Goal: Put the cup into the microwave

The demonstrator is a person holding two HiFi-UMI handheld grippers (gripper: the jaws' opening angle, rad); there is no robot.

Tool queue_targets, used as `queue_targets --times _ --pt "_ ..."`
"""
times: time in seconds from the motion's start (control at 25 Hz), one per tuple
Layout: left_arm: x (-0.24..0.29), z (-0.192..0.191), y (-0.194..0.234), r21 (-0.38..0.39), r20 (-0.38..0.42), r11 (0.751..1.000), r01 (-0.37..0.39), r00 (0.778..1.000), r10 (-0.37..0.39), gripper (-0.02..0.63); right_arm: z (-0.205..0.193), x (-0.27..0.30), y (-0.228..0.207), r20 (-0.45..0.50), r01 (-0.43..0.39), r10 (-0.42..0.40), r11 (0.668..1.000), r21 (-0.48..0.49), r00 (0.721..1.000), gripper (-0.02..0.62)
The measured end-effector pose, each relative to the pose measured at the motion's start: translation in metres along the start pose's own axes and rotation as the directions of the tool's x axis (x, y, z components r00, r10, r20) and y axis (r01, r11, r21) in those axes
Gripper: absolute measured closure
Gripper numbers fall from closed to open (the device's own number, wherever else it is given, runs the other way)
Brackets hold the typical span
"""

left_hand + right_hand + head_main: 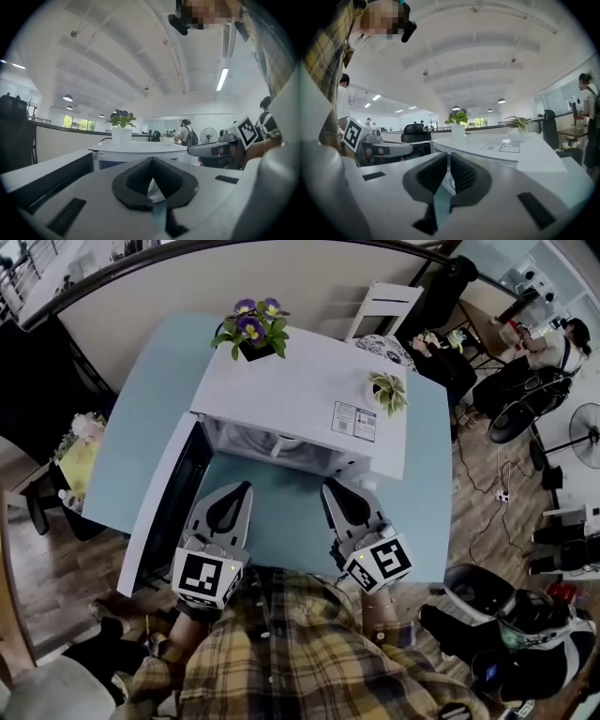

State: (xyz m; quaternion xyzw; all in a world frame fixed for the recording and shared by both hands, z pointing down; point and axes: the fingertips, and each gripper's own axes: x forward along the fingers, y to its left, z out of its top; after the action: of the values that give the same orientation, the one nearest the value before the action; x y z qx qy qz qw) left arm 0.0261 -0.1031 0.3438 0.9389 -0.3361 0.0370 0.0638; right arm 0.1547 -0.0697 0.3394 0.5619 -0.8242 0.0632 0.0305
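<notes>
Between my right gripper's [448, 157] pads only a thin slit shows, with nothing in it. My left gripper [151, 161] is closed on nothing too. Just ahead of both lies bare desk [281, 512], then the microwave [300, 395], its door [173, 512] swung wide beside the left gripper. Neither gripper holds the cup. A pale shape [278, 442] in the microwave's mouth may be it, but I cannot tell. I judge the placing about done, so I should hold both grippers clear of the mouth and check that the cup stands well inside. Only the head view shows door and mouth; the gripper views skim level over the top to the potted flowers [121, 124].
</notes>
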Motion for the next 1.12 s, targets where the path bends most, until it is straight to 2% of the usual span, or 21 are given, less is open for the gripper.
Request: queue_targets --times 0.2,0.64,1.12 --pt "0.003 0.000 0.006 0.000 -0.008 1.000 0.011 1.000 -0.011 0.614 -0.005 0.005 -0.002 -0.028 0.015 -0.014 1.000 0.016 1.000 0.592" --pt "0.002 -0.009 0.023 -0.010 -0.039 1.000 -0.006 0.999 0.006 0.614 -0.020 0.013 -0.020 -0.077 0.094 -0.090 0.995 0.045 0.993 0.594" --pt "0.001 -0.014 0.027 -0.014 -0.054 1.000 0.004 0.999 -0.005 0.614 -0.019 0.021 -0.013 -0.073 0.083 -0.080 0.995 0.048 0.994 0.594"
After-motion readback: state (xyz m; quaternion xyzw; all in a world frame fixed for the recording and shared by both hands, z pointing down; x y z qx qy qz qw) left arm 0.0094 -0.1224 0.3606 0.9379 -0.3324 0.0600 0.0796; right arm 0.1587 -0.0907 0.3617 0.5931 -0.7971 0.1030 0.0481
